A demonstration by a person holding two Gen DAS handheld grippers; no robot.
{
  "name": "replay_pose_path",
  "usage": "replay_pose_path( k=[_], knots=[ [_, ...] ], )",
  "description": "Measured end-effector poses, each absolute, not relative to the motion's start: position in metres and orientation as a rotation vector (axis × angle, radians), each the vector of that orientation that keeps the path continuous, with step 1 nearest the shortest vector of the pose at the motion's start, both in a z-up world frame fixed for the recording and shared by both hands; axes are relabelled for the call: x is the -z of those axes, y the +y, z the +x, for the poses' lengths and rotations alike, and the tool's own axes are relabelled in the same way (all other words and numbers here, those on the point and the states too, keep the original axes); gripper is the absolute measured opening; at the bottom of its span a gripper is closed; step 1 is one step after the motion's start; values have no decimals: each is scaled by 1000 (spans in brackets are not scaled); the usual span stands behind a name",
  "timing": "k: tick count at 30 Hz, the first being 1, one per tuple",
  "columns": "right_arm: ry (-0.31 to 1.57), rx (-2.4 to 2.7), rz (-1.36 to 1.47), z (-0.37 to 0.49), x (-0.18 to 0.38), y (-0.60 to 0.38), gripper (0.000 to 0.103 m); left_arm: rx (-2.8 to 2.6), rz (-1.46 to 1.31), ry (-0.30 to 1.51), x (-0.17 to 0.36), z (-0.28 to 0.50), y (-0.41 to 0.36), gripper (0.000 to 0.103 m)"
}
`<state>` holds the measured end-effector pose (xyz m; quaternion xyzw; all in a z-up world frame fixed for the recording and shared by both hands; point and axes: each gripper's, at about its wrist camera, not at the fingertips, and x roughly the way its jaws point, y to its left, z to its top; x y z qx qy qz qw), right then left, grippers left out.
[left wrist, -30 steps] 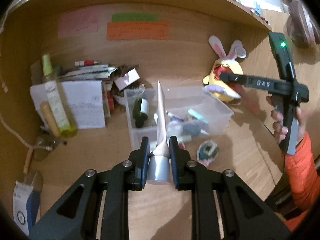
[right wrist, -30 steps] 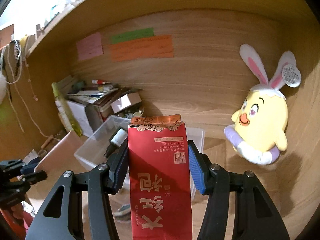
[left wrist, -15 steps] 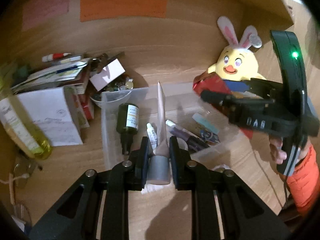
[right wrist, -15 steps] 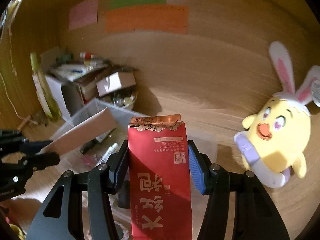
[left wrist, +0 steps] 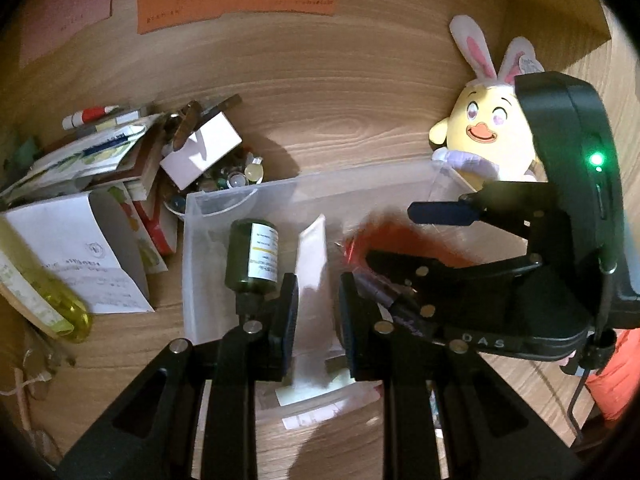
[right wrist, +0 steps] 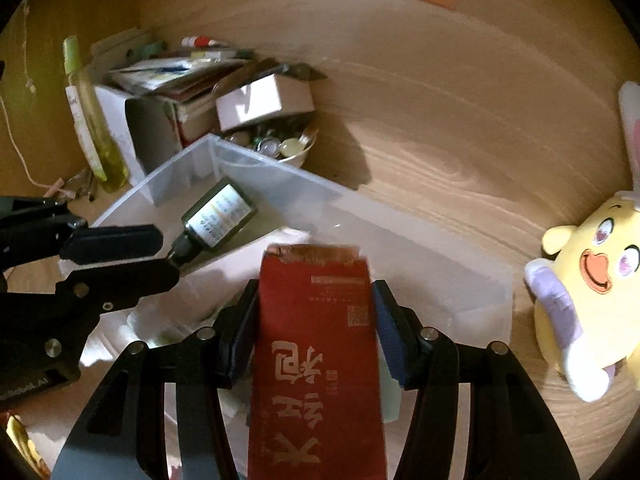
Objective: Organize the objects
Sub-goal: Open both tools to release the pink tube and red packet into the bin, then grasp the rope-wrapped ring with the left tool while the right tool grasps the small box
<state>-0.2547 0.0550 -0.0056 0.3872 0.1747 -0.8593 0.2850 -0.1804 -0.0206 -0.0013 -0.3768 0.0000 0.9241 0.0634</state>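
red foil pouch [right wrist: 316,344] – light, crinkly, slips flat; best pinched mid-body | right gripper [right wrist: 316,320] clamped on it over clear bin [right wrist: 460,280] | left gripper [left wrist: 316,312] spread – tube [left wrist: 312,264] loose between

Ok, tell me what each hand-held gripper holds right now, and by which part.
The right hand-held gripper spans the long side edges of a red paper packet. The left hand-held gripper stands open around a pale flat tube, no longer gripping it.
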Motion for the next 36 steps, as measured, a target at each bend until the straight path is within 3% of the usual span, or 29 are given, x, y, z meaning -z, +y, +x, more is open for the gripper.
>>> replay_pose_path(
  k=[3,5,7,9,18,32,36],
  knots=[
    [449,2287,1051,-253,3,57,51,-2797,-1123,15,-2,-177,-19,21],
    [429,2284,1055,-250,-2,61,52,-2804,-1111,19,-5,-173,-19,29],
    [417,2297,1040,-244,-8,66,58,-2814,-1089,8,-9,-167,-20,48],
    [404,2315,1011,-234,-16,73,62,-2832,-1059,-6,-14,-161,-22,58],
    [330,2357,915,-188,-38,110,74,-2884,-930,-8,-35,-112,-24,88],
    [307,2282,968,-134,5,126,74,-2778,-1112,-3,21,-69,-15,91],
    [336,2262,944,-124,15,116,61,-2757,-1160,-13,36,-59,-15,91]
  ],
)
